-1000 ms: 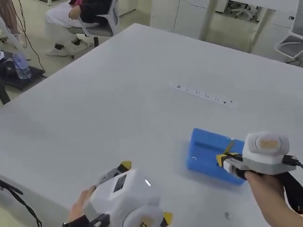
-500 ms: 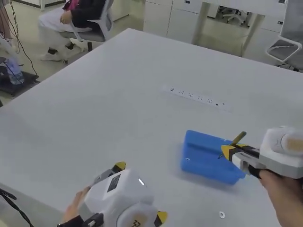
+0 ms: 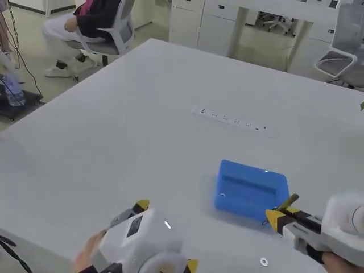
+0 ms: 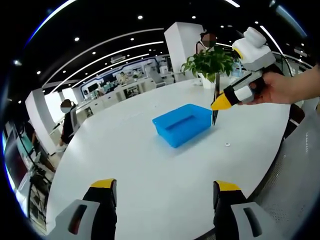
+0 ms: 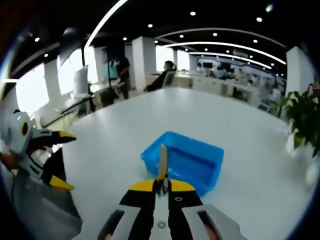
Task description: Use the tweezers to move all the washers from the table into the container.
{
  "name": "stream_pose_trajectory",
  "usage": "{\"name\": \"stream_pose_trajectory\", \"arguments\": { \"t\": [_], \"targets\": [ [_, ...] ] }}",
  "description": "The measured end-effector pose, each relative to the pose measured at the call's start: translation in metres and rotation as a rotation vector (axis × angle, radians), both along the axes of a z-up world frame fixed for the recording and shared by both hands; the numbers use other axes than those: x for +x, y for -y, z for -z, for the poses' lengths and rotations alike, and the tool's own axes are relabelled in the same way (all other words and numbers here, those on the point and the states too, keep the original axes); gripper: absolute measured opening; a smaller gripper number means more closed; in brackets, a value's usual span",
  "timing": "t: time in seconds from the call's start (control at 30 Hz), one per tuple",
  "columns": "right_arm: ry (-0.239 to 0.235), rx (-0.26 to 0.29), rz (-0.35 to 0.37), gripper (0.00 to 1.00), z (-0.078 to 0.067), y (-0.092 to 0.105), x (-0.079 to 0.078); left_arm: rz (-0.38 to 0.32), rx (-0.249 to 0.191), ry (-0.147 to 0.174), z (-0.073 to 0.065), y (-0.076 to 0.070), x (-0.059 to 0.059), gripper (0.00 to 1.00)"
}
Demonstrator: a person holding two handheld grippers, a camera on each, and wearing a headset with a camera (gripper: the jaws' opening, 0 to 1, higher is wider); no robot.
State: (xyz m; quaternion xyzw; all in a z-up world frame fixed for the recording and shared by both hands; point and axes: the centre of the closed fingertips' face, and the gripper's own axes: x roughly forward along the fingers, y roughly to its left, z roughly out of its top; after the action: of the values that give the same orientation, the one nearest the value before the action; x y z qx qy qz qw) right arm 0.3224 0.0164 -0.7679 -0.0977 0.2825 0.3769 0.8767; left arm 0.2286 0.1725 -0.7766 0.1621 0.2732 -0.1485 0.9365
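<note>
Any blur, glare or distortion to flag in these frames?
Head view: even, soft light with no glare; the container is sharp and the right claw slightly soft.
Left gripper view: heavy fisheye, with rows of ceiling lights bowed; focus is fine.
Right gripper view: softest overall, with the tweezers blurred.

White table point(image 3: 114, 131), blue container point(image 3: 251, 188), washer point(image 3: 264, 261) near it, power strip point(image 3: 227, 119) beyond

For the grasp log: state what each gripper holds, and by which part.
Right gripper grips the tweezers by their rear end, tips pointing forward. Left gripper is open, empty.
</note>
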Motion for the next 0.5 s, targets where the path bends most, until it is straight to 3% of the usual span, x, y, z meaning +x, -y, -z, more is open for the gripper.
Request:
{"name": "stream_pose_trajectory", "arguments": {
  "t": [0.13, 0.3, 0.5],
  "targets": [
    [-0.015, -0.039, -0.002, 0.05, 0.013, 0.007, -0.010, 0.002, 0.001, -0.002, 0.000, 0.000, 0.000, 0.80],
    [-0.078, -0.026, 0.030, 0.06, 0.029, 0.017, -0.017, 0.000, 0.002, -0.004, 0.001, 0.000, 0.000, 0.80],
    [-0.096, -0.037, 0.040, 0.06, 0.039, 0.020, -0.018, 0.001, 0.006, -0.007, 0.001, 0.000, -0.001, 0.80]
  ]
}}
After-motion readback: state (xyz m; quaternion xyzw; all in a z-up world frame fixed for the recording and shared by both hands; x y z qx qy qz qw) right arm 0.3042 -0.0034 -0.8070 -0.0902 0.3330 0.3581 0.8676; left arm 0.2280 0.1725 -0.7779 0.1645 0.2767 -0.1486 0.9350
